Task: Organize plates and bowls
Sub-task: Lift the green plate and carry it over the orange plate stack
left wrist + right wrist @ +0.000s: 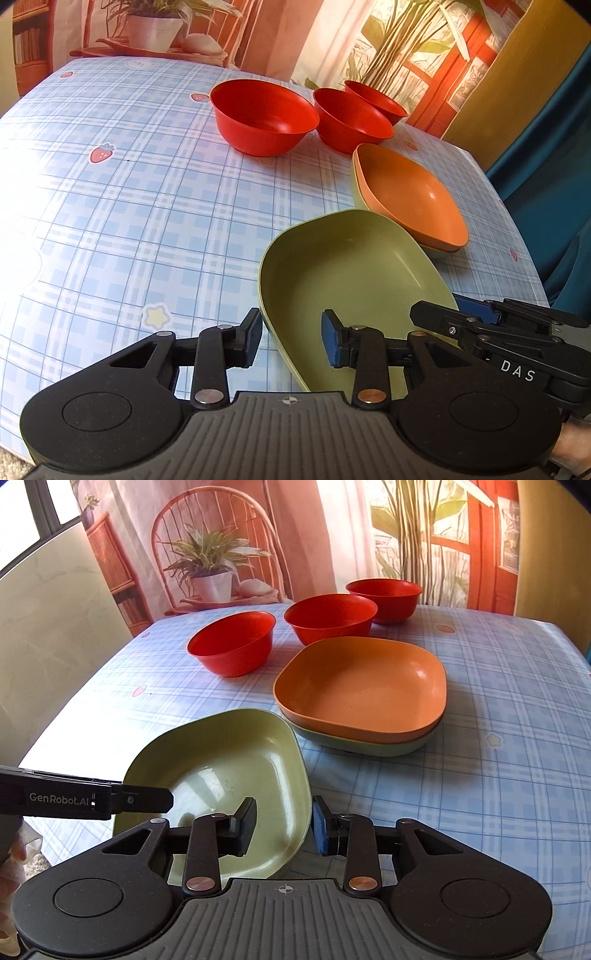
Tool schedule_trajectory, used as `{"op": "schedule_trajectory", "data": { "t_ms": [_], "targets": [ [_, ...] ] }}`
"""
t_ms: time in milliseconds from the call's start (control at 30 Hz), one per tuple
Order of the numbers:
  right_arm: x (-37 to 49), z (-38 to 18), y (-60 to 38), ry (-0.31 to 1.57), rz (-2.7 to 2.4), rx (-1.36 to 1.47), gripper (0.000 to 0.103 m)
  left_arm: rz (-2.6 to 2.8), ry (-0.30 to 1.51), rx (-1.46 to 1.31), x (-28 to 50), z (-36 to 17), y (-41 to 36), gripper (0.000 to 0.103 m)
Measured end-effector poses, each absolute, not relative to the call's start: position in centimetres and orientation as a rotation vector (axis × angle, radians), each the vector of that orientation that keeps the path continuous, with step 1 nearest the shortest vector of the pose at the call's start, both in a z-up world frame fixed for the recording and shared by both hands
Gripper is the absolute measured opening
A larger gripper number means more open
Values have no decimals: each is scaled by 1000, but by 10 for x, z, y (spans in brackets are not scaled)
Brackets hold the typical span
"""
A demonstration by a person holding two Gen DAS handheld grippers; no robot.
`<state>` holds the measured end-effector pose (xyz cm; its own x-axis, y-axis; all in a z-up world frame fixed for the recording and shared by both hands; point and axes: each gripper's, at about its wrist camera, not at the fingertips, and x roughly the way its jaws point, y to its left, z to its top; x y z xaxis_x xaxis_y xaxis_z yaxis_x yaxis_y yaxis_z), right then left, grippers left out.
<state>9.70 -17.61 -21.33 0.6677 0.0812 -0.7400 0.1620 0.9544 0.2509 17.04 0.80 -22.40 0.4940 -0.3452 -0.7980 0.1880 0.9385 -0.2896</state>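
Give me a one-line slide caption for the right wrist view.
Both grippers straddle the green plate's rim, beside an orange plate stacked on another green one.

Three red bowls (232, 642); orange plate (364, 690) on green; green plate (221, 764); blue plaid, strawberry-print tablecloth (110, 206).

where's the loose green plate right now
The green plate sits at the near table edge between both grippers, left and right straddling its rims, just in front-left of the orange plate stack.
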Motion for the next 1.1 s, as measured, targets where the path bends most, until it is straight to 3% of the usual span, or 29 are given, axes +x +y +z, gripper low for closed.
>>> {"op": "schedule_trajectory", "data": {
  "t_ms": [567,1100],
  "targets": [
    [104,-192,-175,771,-46,320,29,-342,912,-116,185,-193,3,37],
    [107,-186,-230,708,-144,391,29,-470,867,-35,237,-177,-55,38]
  ]
}}
